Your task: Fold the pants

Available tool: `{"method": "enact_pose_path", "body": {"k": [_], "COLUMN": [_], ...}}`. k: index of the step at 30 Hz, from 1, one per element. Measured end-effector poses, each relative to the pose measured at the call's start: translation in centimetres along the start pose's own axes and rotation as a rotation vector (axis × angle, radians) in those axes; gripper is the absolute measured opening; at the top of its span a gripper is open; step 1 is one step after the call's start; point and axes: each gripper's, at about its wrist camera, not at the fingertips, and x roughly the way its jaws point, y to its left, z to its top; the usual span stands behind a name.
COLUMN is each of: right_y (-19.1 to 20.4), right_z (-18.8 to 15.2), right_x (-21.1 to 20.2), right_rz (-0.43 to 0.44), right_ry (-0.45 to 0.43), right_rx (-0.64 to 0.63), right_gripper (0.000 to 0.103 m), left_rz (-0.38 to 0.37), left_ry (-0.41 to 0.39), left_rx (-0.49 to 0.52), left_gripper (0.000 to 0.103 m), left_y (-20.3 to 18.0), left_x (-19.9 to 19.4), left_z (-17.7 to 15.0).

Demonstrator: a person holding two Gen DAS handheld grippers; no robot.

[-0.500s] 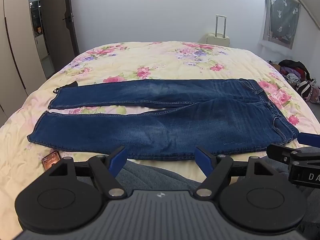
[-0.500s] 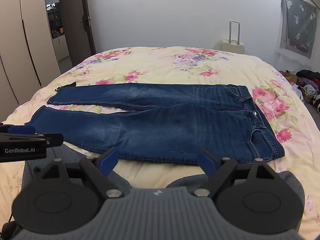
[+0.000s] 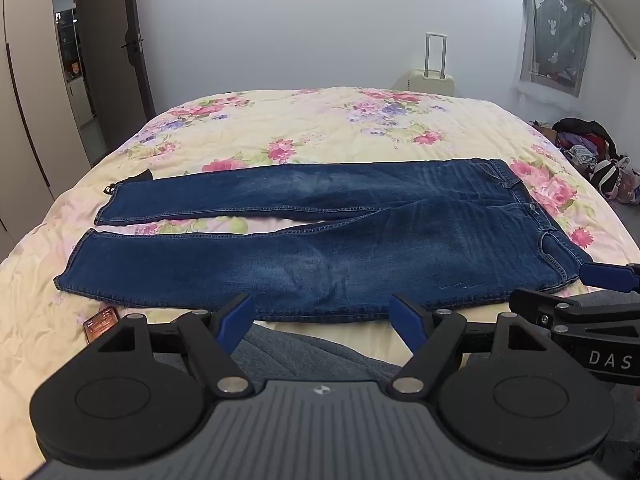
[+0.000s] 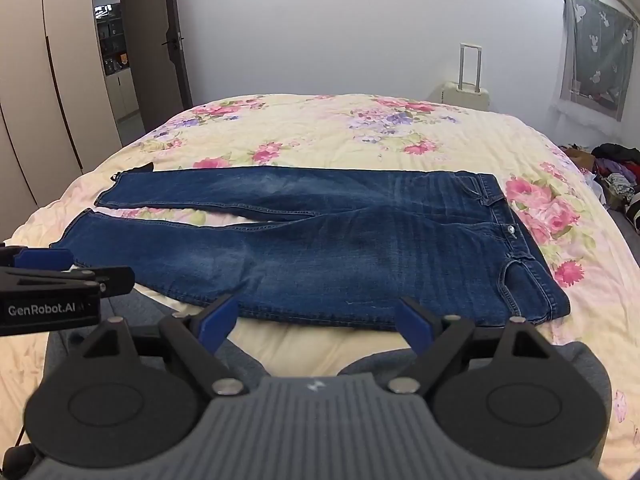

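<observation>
A pair of blue jeans (image 3: 320, 240) lies flat across the floral bed, waistband at the right, both legs stretched to the left with a narrow gap between them. It also shows in the right wrist view (image 4: 340, 248). My left gripper (image 3: 322, 316) is open and empty, just short of the jeans' near edge. My right gripper (image 4: 316, 318) is open and empty, also at the near edge. The right gripper shows at the right edge of the left wrist view (image 3: 608, 276), beside the waistband corner. The left gripper shows at the left edge of the right wrist view (image 4: 44, 264), by the near leg hem.
The floral bedspread (image 3: 320, 128) covers the bed. A small orange-brown object (image 3: 100, 322) lies on the bed near the left. A dark item (image 3: 136, 178) sits by the far leg hem. A suitcase (image 3: 432, 80) stands behind the bed; clothes (image 3: 588, 148) are piled at right.
Both views have shifted only slightly. The jeans lie as before and both grippers stay open.
</observation>
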Motion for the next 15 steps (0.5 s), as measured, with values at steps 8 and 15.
{"method": "enact_pose_path", "body": {"k": [8,15], "right_y": [0.39,0.44], "right_z": [-0.33,-0.36], "right_x": [-0.17,-0.21], "right_rz": [0.001,-0.001], "right_ry": [-0.012,-0.012], "right_rx": [-0.012,-0.011], "right_gripper": [0.082,0.082], "left_rz": [0.004,0.001], "left_ry": [0.002,0.008], "left_rx": [0.006,0.011], "left_gripper": [0.09,0.09], "left_y": [-0.07,-0.1], "left_x": [0.2,0.47], "left_z": [-0.17,-0.39]}}
